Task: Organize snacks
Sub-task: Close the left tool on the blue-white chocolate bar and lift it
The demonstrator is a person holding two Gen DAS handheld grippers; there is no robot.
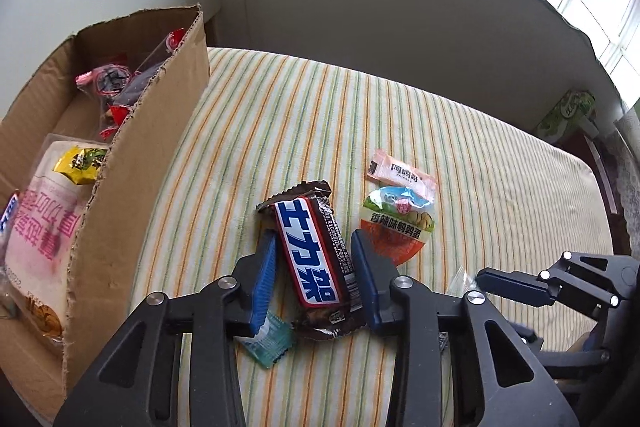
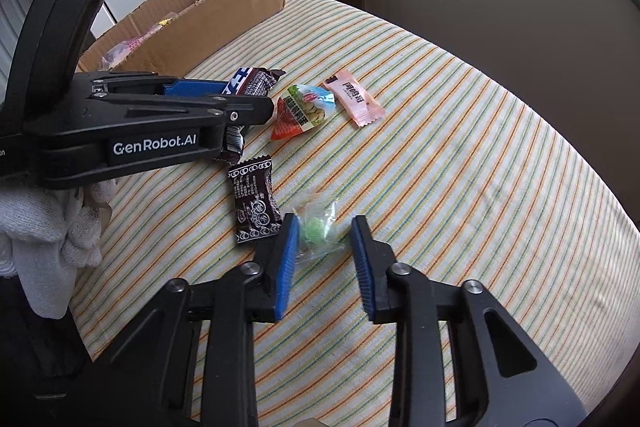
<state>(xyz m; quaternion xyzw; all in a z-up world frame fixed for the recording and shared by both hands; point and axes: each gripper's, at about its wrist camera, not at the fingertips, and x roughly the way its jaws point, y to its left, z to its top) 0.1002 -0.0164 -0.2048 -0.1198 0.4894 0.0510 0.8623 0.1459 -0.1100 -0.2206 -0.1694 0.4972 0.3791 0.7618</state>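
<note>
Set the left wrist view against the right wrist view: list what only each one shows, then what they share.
Only the left wrist view: the box's contents, such as a pink-lettered white bag and a yellow packet, plus a teal candy beneath the left gripper.
Only the right wrist view: a dark brown patterned candy, a white glove, and the green candy the right gripper grips.
Both: the cardboard box, the chocolate bar the left gripper holds, the quail-egg packet, the pink sachet and the striped cloth.
</note>
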